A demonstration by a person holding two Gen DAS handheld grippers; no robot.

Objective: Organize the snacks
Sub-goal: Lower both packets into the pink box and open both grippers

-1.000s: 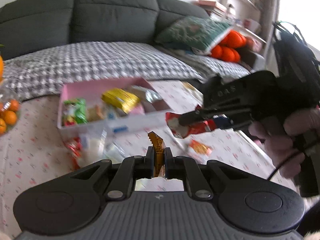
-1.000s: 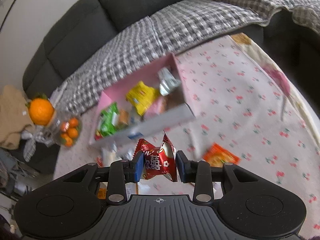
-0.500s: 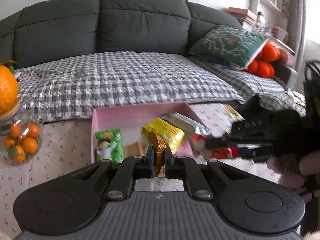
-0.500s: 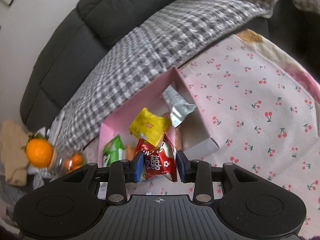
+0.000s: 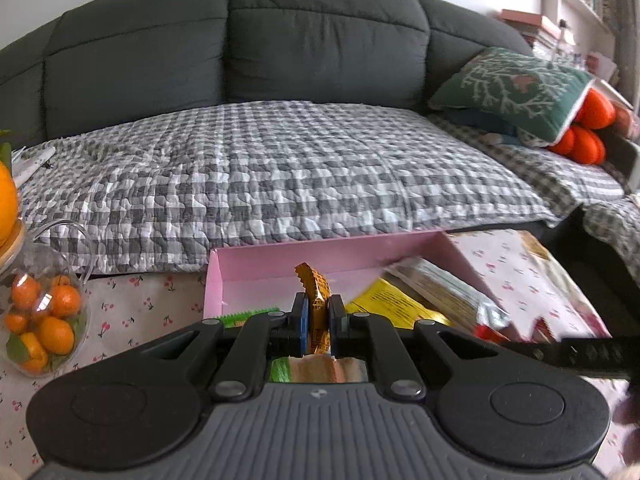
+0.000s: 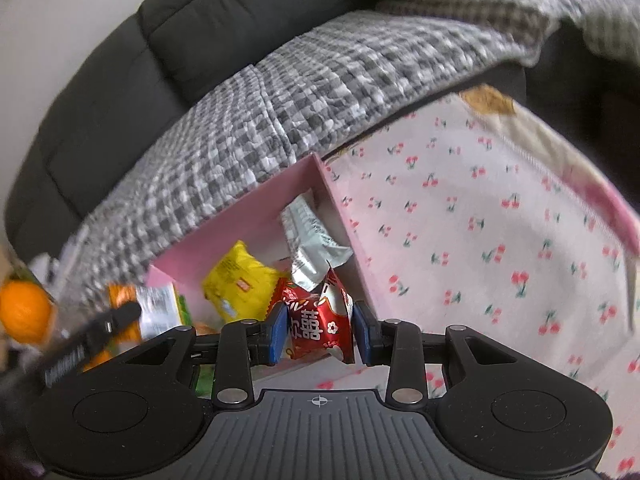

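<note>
My left gripper (image 5: 319,326) is shut on a small gold-orange wrapped snack (image 5: 316,300) and holds it over the pink box (image 5: 280,258). My right gripper (image 6: 320,334) is shut on a red and white candy packet (image 6: 320,320), held over the near right end of the pink box (image 6: 248,216). Inside the box lie a yellow packet (image 6: 240,280), a silver packet (image 6: 312,240) and a green packet (image 5: 244,316). The right gripper's finger (image 5: 576,354) shows at the right of the left wrist view. The left gripper's finger (image 6: 96,332) shows at the left of the right wrist view.
The box stands on a table with a cherry-print cloth (image 6: 500,220), close to a grey sofa with a checked blanket (image 5: 280,176). A glass jar of small oranges (image 5: 40,312) stands at the table's left. A green cushion (image 5: 516,84) lies on the sofa's right.
Both grippers have moved forward from above the table until they are over the pink box, each still holding its snack. The box now fills more of both views.
</note>
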